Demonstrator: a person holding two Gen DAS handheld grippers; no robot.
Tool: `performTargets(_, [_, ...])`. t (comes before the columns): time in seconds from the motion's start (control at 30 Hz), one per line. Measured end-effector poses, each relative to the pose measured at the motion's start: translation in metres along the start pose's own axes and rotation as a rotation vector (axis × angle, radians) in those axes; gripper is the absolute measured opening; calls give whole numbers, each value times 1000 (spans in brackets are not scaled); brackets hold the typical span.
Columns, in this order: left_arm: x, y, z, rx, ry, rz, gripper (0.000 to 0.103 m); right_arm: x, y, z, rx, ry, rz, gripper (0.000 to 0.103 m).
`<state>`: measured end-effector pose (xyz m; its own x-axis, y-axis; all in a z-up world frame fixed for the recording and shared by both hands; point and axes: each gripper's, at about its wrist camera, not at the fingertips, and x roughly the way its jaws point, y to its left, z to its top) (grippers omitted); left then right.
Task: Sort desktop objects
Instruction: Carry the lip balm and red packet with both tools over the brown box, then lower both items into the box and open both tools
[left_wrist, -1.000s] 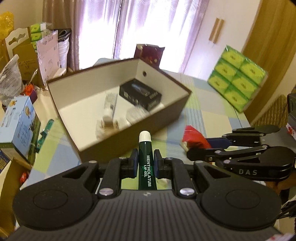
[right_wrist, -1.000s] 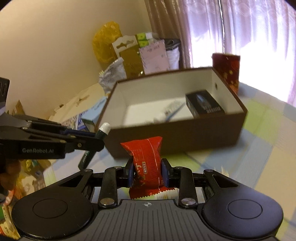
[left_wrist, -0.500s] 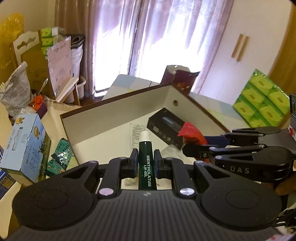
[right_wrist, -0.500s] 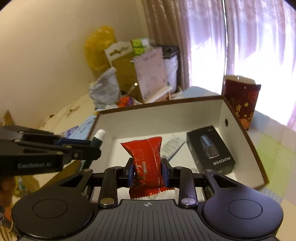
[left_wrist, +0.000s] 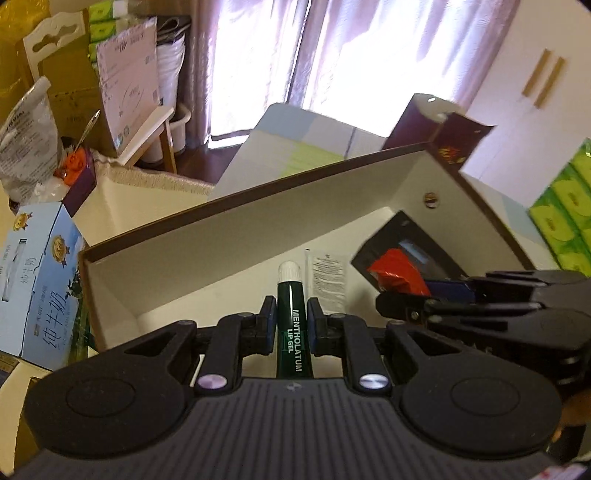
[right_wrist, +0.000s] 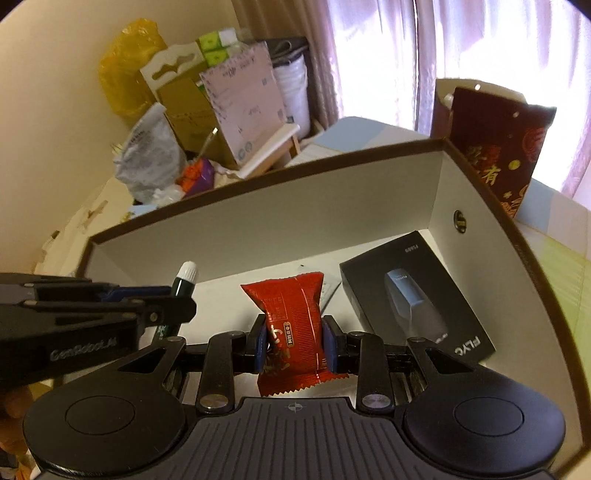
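My left gripper (left_wrist: 291, 317) is shut on a dark green lip gel tube (left_wrist: 291, 314) with a white cap, held over the inside of the brown box (left_wrist: 258, 236). To its right, my right gripper (right_wrist: 295, 336) is shut on a red snack packet (right_wrist: 291, 321), also over the white inside of the box (right_wrist: 295, 199). Each view shows the other gripper: the right one (left_wrist: 384, 297) with the red packet (left_wrist: 395, 271), the left one (right_wrist: 188, 304) with the tube (right_wrist: 184, 282). A black product box (right_wrist: 413, 299) and a white sachet (left_wrist: 328, 280) lie on the box floor.
A dark red gift bag (right_wrist: 495, 147) stands behind the box's far right corner. Left of the box are a blue milk carton (left_wrist: 37, 280), cardboard, bags and a pink envelope (right_wrist: 243, 103). Green tissue packs (left_wrist: 565, 214) sit at the right. Curtains hang behind.
Both grippers have moved forward from in front of the box to over its inside, each still holding its item. The box's near wall has dropped out of view.
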<state>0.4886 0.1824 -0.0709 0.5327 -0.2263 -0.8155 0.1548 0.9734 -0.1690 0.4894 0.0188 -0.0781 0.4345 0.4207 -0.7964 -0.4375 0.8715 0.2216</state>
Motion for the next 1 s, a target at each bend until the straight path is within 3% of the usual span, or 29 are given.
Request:
performTargets(0.23, [32, 6, 7, 7, 36, 41, 13, 17, -7, 4, -10, 25, -28, 28])
performTargets(0.57, [35, 11, 5, 6, 39, 48, 14, 15, -7, 1, -47, 1, -53, 29])
performTargets(0.63, [33, 9, 6, 14, 36, 54, 21, 12, -7, 0, -58, -9, -51, 41])
performTargets(0.67, [31, 8, 5, 20, 34, 58, 23, 11, -7, 1, -62, -12, -56, 61])
performTargets(0.7, [29, 8, 6, 24, 34, 59, 29, 7, -8, 0, -63, -25, -62, 70])
performTargets(0.87, [13, 5, 2, 41, 12, 70, 48, -7, -6, -5, -93, -51, -56, 73])
performTargets(0.97, [2, 3, -3, 48, 2, 76, 59, -18, -5, -10, -115, -43, -45, 88])
performTargets(1.0, [-1, 2, -4, 48, 0, 83, 70, -22, -5, -14, -123, -46, -45, 93])
